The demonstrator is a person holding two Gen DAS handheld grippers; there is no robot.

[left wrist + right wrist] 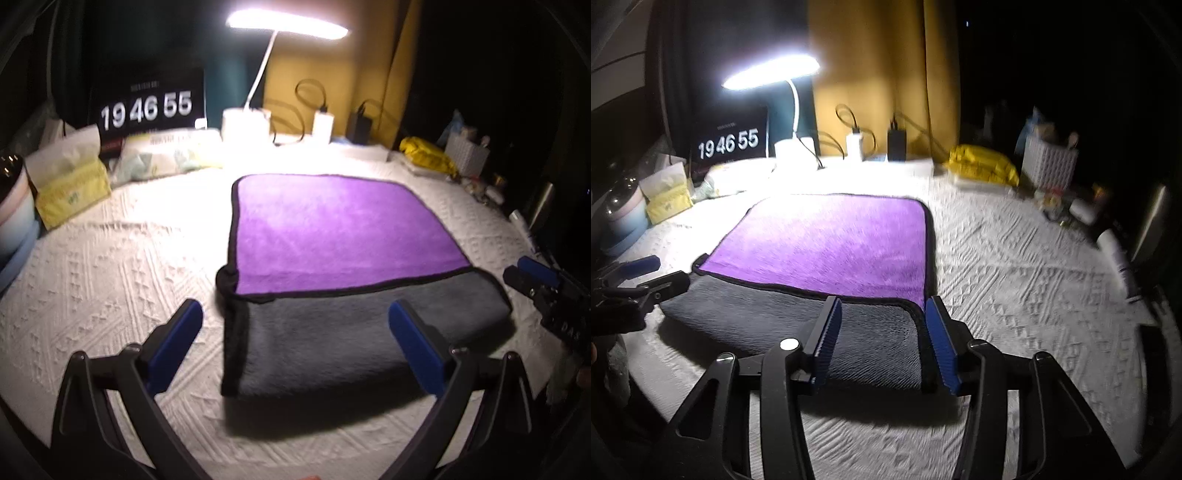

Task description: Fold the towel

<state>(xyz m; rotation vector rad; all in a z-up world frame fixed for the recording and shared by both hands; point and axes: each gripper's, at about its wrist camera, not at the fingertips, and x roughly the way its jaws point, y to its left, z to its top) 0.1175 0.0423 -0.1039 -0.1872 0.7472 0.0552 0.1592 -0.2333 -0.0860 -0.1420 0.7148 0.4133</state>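
A purple towel (pixel 332 229) with a black hem lies on the white textured cloth; its near edge is folded over, grey underside (pixel 347 339) up. In the right wrist view the purple face (pixel 831 243) and grey flap (pixel 871 347) show the same. My left gripper (pixel 295 339) is open wide and empty, its blue pads either side of the flap's near left corner. My right gripper (pixel 882 339) is open and empty, its pads astride the flap's near right corner; it also shows at the right edge of the left wrist view (pixel 535 277).
A lit desk lamp (pixel 288 22) and a clock screen (pixel 147 107) stand at the back. A tissue box (pixel 70 177) and a cup (pixel 11 206) are at the left. A yellow bag (pixel 982 166), a white basket (pixel 1049 162) and small bottles are at the right.
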